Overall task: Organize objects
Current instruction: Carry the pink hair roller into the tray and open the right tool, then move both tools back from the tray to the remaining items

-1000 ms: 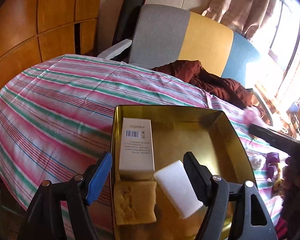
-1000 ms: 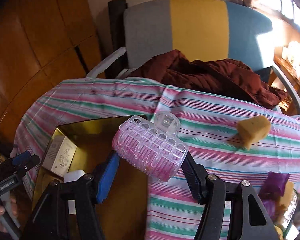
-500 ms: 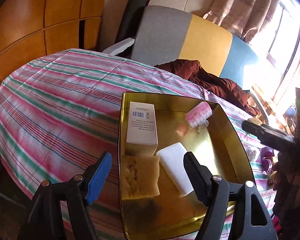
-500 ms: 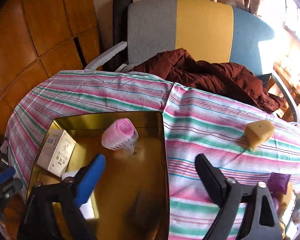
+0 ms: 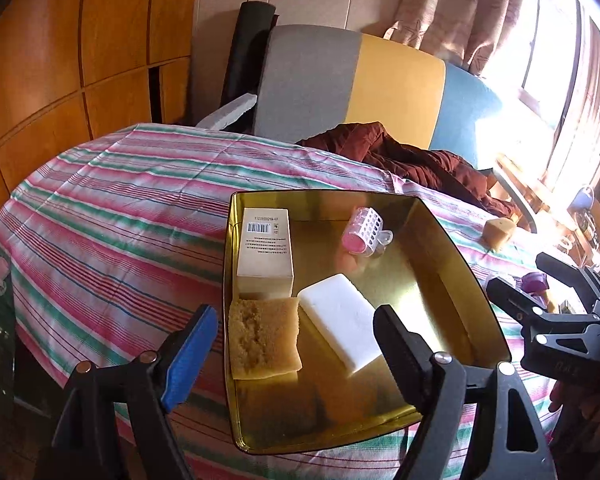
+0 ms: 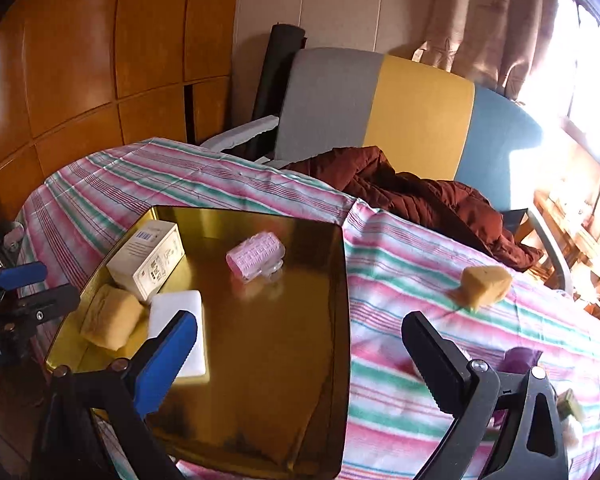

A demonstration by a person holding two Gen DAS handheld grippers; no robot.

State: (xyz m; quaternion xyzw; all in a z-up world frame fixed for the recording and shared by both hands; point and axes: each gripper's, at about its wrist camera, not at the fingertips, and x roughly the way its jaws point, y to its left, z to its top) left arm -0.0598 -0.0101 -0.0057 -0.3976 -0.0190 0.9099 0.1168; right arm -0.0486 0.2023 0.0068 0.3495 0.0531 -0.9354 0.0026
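Through the left wrist camera, my left tool (image 5: 296,344) hangs with its jaws spread wide, gripping nothing, over the near edge of the shallow gold metal tray (image 5: 476,292) on the striped cloth-covered bench (image 5: 112,216). Just ahead between the jaws lie a yellow sponge (image 5: 262,334) and a white foam block (image 5: 346,322); beyond them a cream carton with a barcode (image 5: 265,254), and farther ahead the pink plastic hair roller (image 5: 363,231).

Through the right wrist camera, my right tool (image 6: 300,354) is likewise wide apart and empty above the tray (image 6: 340,320). The roller (image 6: 256,255) rests on the tray floor ahead, and a second yellow sponge chunk (image 6: 485,285) sits on the cloth ahead to the right.
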